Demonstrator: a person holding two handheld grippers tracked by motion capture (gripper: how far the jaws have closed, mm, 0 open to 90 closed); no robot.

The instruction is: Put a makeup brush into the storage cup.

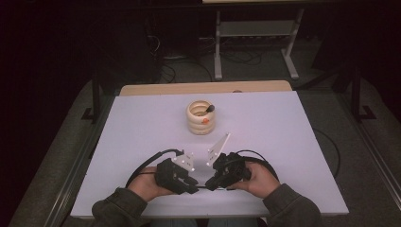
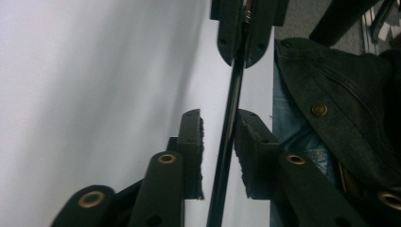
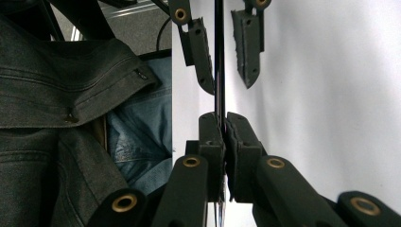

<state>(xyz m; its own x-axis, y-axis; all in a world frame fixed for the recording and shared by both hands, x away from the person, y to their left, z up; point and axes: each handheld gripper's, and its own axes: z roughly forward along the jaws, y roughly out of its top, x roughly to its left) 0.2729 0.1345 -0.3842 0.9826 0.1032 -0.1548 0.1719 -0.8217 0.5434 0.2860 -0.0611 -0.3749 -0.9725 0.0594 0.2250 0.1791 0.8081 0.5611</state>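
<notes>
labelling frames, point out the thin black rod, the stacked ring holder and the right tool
thin black rod (image 2: 227,142), left gripper view, mid shaft
stacked ring holder (image 1: 200,124), high view, outer wall
right tool (image 3: 224,124), right gripper view, between its tips

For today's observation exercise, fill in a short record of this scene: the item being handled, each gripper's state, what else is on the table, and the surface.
item handled: thin black rod, spanning between both grippers
right gripper: shut on the rod
left gripper: jaws either side of the rod, small gaps showing, not yet clamped
other item: stack of pale rings, mid-table, dark-tipped stick standing in it
surface: white table
</notes>
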